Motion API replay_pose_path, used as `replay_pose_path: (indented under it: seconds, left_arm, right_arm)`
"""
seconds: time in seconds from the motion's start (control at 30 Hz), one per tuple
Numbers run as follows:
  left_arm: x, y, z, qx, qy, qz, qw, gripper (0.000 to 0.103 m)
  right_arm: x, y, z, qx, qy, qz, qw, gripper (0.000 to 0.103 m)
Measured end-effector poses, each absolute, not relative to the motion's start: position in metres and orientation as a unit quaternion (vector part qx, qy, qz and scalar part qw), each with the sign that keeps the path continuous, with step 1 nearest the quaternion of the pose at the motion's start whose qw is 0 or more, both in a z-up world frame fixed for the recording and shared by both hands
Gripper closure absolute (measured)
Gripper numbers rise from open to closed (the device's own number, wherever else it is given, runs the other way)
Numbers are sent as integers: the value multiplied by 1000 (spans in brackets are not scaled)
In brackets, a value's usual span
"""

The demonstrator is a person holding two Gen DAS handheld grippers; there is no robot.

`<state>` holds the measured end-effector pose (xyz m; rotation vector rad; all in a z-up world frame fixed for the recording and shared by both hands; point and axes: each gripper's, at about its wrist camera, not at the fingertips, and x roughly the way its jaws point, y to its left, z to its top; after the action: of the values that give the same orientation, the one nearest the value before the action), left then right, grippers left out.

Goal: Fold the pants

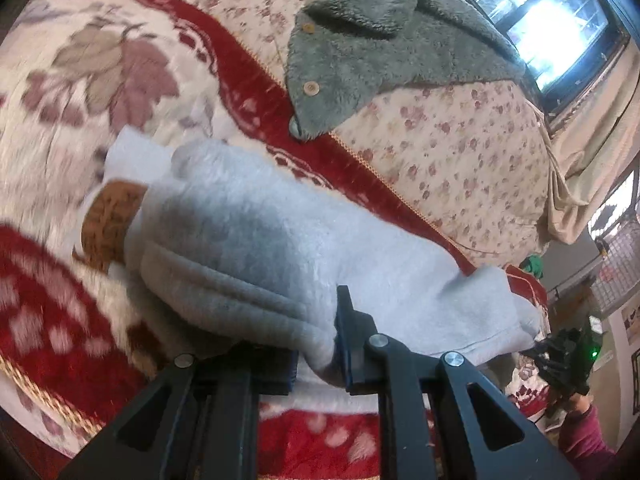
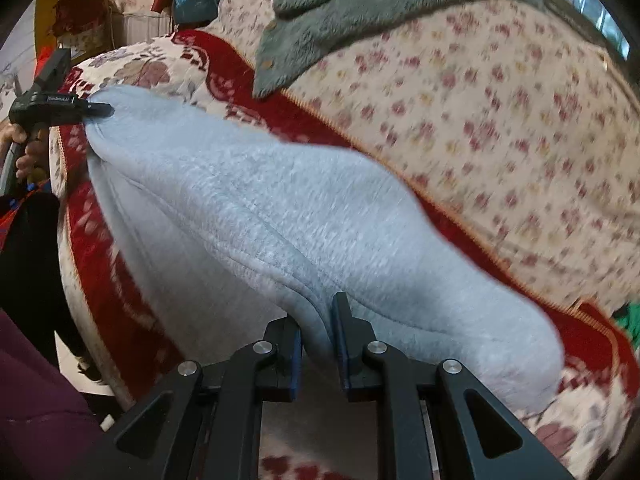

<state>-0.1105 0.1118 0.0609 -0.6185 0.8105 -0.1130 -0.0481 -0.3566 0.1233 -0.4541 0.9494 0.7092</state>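
The light grey fleece pants (image 1: 256, 240) hang stretched between both grippers above the red and cream floral blanket (image 1: 80, 80). My left gripper (image 1: 318, 350) is shut on a folded edge of the pants. A brown patch (image 1: 108, 224) shows at their far end. In the right wrist view my right gripper (image 2: 318, 340) is shut on the other edge of the pants (image 2: 280, 216). The left gripper (image 2: 96, 110) shows there at the far left, pinching the opposite corner.
A grey-green fuzzy jacket (image 1: 380, 48) with wooden buttons lies on the floral bedspread (image 1: 460, 140) beyond the blanket. A bright window (image 1: 552, 12) is at the top right. The person's maroon sleeve (image 2: 36, 408) is at the lower left.
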Motion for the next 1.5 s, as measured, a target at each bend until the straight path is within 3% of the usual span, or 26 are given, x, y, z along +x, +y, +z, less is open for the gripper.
replay_pose_path:
  seconds: [0.27,0.33,0.4,0.47,0.5,0.77,0.83,0.87,0.93,0.97,1.03,1.3,1.5]
  left_arm:
    - [-123,111,50,-271,391,-38,879,87]
    - [-124,107,48,-260,396,-30,880,82]
    - [-127,105,49,-246,397,-18,884,62]
    - [-133,104,53,-236,392,-10,889,30]
    - [-138,105,57,-237,388,-5,891,26]
    - [-163,96,95,-224,340,28,913,24]
    - [-161,79,106,-209,330,12,921,23]
    - [-159,69,111,-201,326,-3,924,18]
    - [-152,41,118,-187,322,-42,927,8]
    - [-148,29,120,-183,322,-58,927,5]
    - [-136,-4,117,-174,332,-102,921,4]
    - [-87,-109,81,-126,384,-188,895,4]
    - [-78,-141,70,-91,395,-212,889,4]
  right_arm:
    - [-77,-354,92,-220,455,317,803,88]
    - [-81,-353,83,-225,455,312,803,87]
    - [-83,-356,75,-211,455,304,810,86]
    - [-83,-362,74,-186,454,302,817,85]
    - [-84,-364,75,-179,455,303,818,84]
    - [-91,-378,89,-145,464,312,816,74]
    - [-93,-386,92,-128,472,309,815,67]
    - [-94,-394,96,-112,473,304,820,63]
    - [-95,-416,104,-63,470,290,831,51]
    - [-95,-426,107,-43,470,281,836,39]
    - [-92,-452,112,6,469,252,847,32]
    - [-47,-542,109,215,484,139,837,21]
    - [-1,-539,104,250,535,89,802,15]
